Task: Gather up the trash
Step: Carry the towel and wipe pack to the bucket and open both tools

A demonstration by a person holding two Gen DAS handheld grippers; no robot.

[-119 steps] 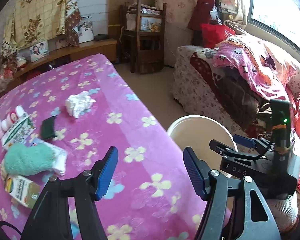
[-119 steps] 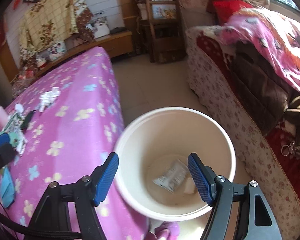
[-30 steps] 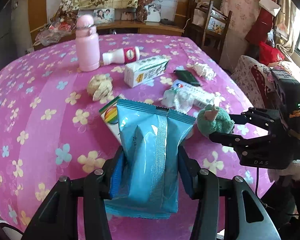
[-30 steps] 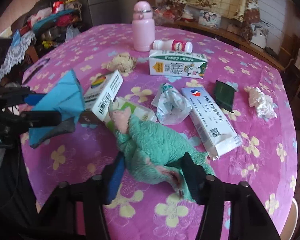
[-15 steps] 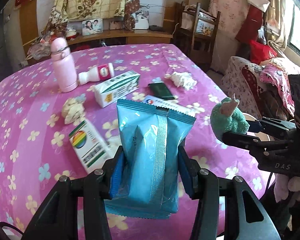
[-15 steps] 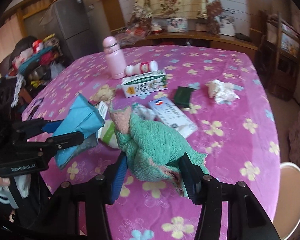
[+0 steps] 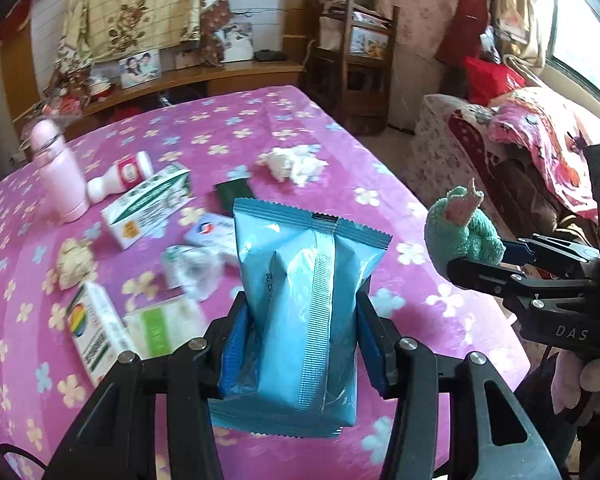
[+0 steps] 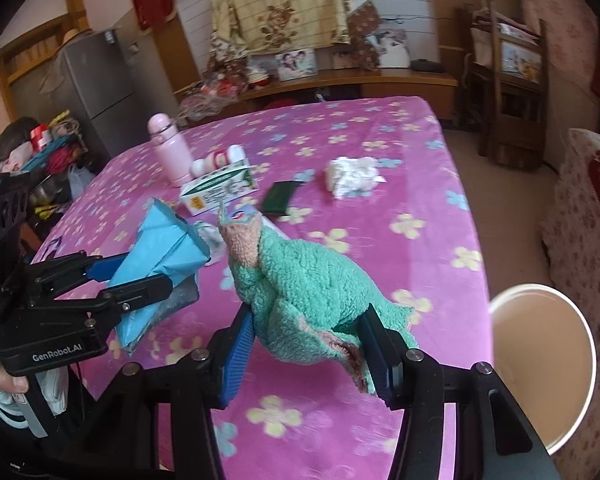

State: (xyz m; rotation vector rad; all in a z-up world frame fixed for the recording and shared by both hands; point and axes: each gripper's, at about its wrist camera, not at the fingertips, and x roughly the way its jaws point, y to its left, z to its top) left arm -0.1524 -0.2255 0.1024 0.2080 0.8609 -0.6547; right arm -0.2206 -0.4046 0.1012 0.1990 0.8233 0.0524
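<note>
Your left claw [image 7: 300, 344] gripped the blue packet [image 7: 304, 300] above the bench [image 7: 284, 120]; your right claw [image 8: 308, 354] clamped the green cloth [image 8: 308, 284] beside it.

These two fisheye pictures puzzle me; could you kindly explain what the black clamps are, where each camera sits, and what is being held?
A person holds a two-finger tool in each hand, with a camera on each looking along its jaws. The left gripper is shut on a blue packet. The right gripper is shut on a green fuzzy cloth. Each view also shows the other tool. On the pink flowered table lie a pink bottle, a green carton, a crumpled tissue and other litter. A white bucket stands beside the table.
</note>
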